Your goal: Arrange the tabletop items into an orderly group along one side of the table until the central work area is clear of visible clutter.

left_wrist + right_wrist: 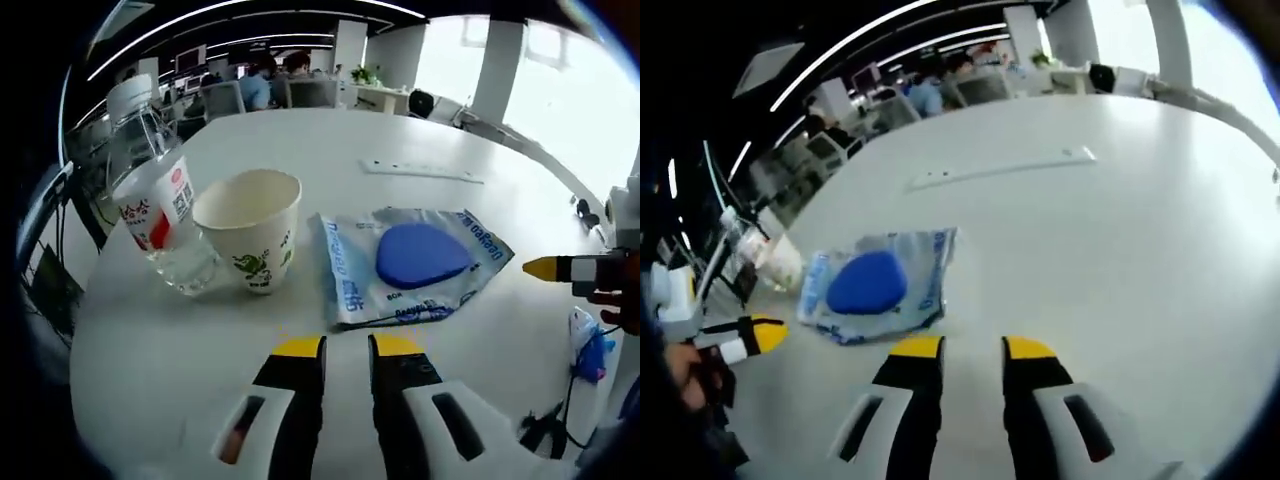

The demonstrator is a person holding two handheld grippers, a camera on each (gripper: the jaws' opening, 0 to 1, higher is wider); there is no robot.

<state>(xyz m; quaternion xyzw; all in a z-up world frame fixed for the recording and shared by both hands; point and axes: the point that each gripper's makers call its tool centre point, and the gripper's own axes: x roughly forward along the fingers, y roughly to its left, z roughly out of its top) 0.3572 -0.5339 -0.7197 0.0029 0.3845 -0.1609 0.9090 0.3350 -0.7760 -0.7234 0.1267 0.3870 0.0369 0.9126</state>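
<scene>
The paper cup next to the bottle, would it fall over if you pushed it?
Probably, yes. The paper cup looks empty, so it is likely very light and would slide or tip from a small push. It is wider at the rim than at the base, which makes tipping easier. Its thin wall may crumple if squeezed. It stands against the water bottle, which might steady it from that side.

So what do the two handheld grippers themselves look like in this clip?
Both match. The left gripper and the right gripper each have two black jaws capped with yellow tips, rising from pale grey-white bodies with dark slots. In the left gripper view, the right gripper's yellow tip shows on a white and black body, held by a hand. No sleeves or cables on them can be made out.
</scene>
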